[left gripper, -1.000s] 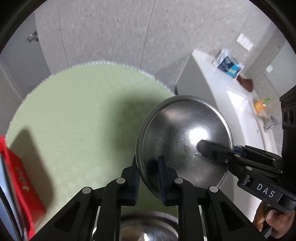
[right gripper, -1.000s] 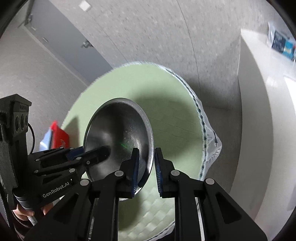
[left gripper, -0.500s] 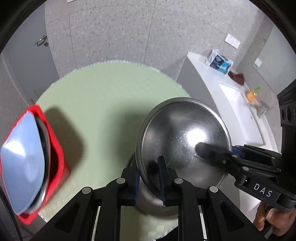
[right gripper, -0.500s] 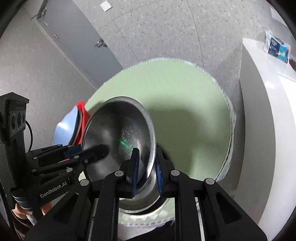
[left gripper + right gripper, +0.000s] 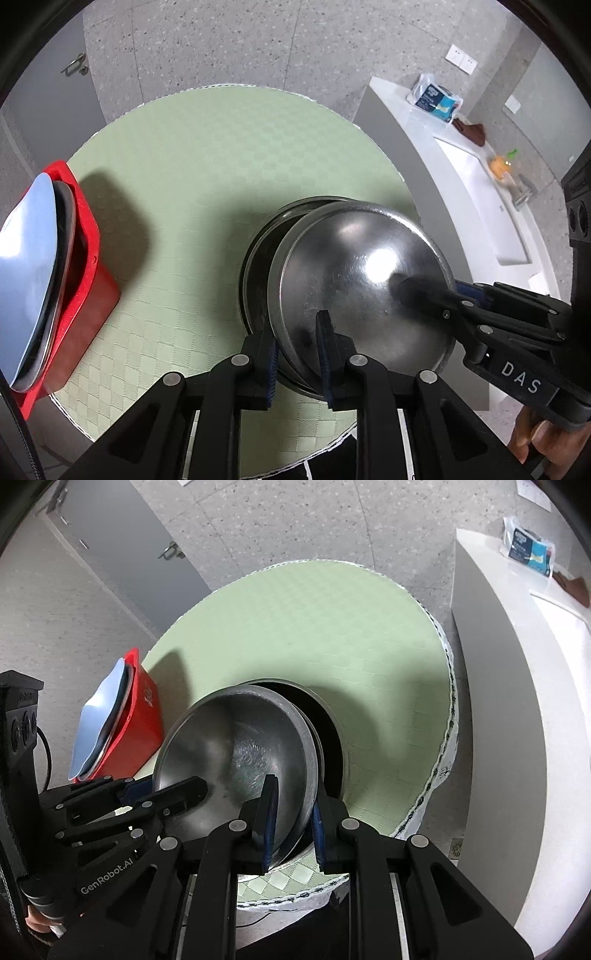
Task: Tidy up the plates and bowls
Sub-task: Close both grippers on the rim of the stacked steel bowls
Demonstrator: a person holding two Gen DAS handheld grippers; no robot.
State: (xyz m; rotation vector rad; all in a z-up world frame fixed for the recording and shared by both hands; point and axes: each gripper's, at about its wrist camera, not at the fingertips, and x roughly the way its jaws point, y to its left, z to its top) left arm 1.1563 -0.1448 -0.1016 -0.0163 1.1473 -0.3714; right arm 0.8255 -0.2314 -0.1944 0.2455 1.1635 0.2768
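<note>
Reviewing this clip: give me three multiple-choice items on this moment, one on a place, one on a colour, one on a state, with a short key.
1. Where is the held steel bowl?
A. inside the red rack
B. over a second steel bowl on the green table
C. on the white counter

2. What colour is the rack holding the plates?
A. red
B. yellow
C. black

3. How is the held bowl gripped?
A. by neither claw
B. by the left claw alone
C. by both the left claw and the right claw

Key: B, its rim overlaps the lower bowl; A, the rack walls are red; C, each claw straddles the rim.
</note>
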